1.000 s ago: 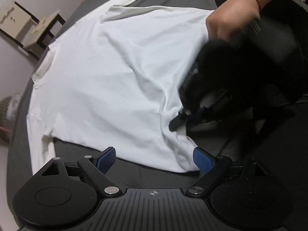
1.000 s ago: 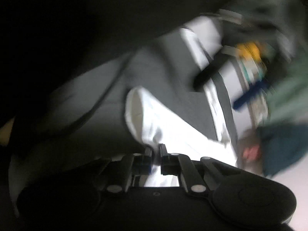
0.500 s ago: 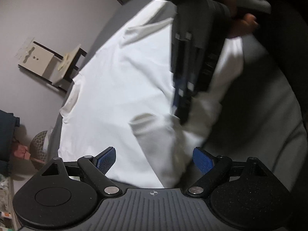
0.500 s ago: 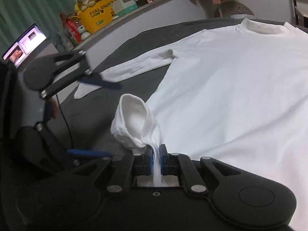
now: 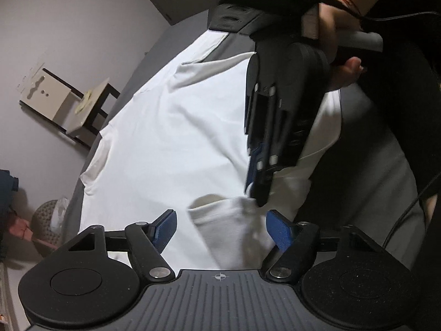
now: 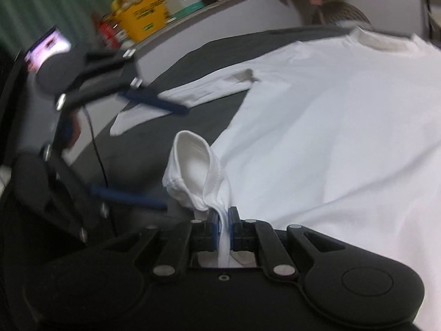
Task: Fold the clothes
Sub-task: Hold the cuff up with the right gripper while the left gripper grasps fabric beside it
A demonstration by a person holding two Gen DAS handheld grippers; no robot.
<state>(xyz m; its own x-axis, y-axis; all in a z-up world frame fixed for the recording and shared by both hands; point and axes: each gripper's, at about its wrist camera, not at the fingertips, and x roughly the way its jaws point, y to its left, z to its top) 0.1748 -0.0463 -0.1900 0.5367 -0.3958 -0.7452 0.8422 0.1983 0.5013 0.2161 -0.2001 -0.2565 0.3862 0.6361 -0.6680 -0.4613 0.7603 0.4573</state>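
Note:
A white long-sleeved shirt [image 5: 171, 143] lies spread on a dark grey bed [image 5: 386, 182], its collar [image 6: 380, 41] at the far end and one sleeve [image 6: 209, 91] stretched out to the side. My right gripper [image 6: 223, 223] is shut on a bunched corner of the shirt's edge [image 6: 193, 162] and holds it up off the bed. In the left wrist view that right gripper [image 5: 259, 190] points down, held by a hand [image 5: 330, 35]. My left gripper [image 5: 222, 230] is open, and the lifted corner [image 5: 228, 220] sits between its blue pads [image 5: 165, 229] without being pinched.
A small side table [image 5: 82, 110] stands against the wall beyond the bed, with a woven basket [image 5: 46, 220] on the floor nearby. A ledge holds a yellow box [image 6: 143, 19] and clutter, next to a lit screen [image 6: 46, 49]. A black cable [image 6: 96, 149] trails over the bed.
The right gripper has raised the shirt corner off the bed and swung it over the shirt. The left gripper has closed in, so the corner now sits between its open fingers.

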